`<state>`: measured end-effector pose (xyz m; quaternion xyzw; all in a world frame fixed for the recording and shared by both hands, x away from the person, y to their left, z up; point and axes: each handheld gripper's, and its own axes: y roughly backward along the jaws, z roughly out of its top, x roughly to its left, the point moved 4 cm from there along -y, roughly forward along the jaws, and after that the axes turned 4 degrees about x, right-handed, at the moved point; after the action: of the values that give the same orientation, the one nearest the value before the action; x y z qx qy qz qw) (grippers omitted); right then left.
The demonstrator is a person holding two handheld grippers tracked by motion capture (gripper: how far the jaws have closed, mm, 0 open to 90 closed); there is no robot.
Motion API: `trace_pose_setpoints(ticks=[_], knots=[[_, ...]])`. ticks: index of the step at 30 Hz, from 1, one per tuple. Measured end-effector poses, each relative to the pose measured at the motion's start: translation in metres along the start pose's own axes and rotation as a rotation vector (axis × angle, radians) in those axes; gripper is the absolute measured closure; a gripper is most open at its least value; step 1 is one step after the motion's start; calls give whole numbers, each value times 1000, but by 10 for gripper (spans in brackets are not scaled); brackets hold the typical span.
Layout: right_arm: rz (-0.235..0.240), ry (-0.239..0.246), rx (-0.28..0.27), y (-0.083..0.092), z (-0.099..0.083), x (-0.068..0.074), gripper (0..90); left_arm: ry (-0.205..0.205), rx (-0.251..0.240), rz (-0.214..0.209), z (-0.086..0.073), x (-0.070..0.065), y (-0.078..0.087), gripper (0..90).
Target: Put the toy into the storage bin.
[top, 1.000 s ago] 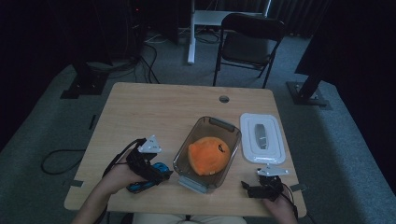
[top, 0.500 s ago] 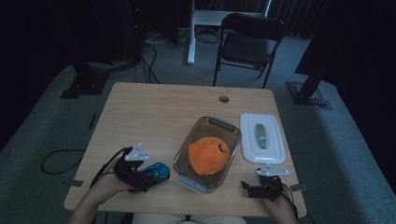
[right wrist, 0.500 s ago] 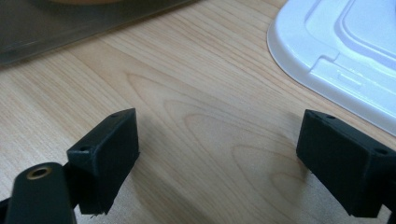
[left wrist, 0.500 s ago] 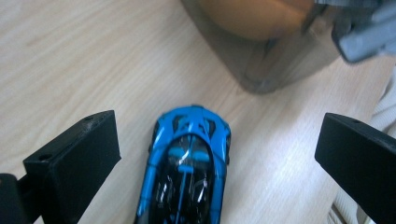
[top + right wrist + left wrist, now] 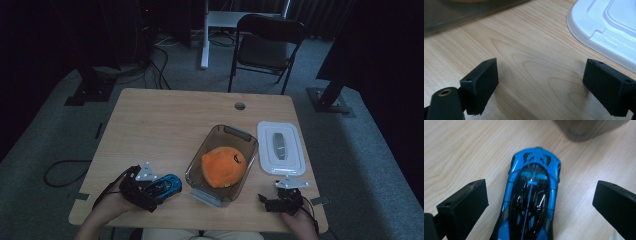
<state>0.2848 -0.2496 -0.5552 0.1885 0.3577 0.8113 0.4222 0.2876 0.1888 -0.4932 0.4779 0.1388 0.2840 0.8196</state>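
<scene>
The blue toy car (image 5: 530,200) lies on the counter (image 5: 165,125) near its front left corner, just left of the clear container (image 5: 197,172) that holds an orange plush (image 5: 223,166). The left gripper (image 5: 540,202) straddles the car with its jaws spread wide, one on each flank, and a gap shows on both sides, so it has hold of nothing yet.

The likeliest slip is in the closing. The car sits nearer one jaw than the other, so that jaw would probably touch first and shove the car sideways, or set it rolling on its wheels, before the second jaw arrives. The glossy, sloped body (narrower at the roof than at the sills) could also squirt out if pinched too high. If lifted, it may clip the container's near wall, which stands close by.

The right gripper (image 5: 541,87) rests at the near right, jaws wide apart over bare wood beside the white lid (image 5: 604,27), gripping nothing.
</scene>
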Motion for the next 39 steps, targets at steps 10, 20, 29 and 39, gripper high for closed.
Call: trace_pose_setpoints(ticks=[10, 20, 29, 39], knots=[[0, 1, -2, 0, 0, 0, 126, -18, 97, 23, -4, 3, -19, 55], [0, 0, -1, 0, 0, 0, 125, -39, 190, 22, -2, 8, -36, 56], [-1, -1, -1, 0, 0, 0, 126, -15, 216, -18, -4, 14, -44, 142], [-1, -7, -2, 0, 0, -1, 125, -1, 177, -32, 1, 11, -46, 249]])
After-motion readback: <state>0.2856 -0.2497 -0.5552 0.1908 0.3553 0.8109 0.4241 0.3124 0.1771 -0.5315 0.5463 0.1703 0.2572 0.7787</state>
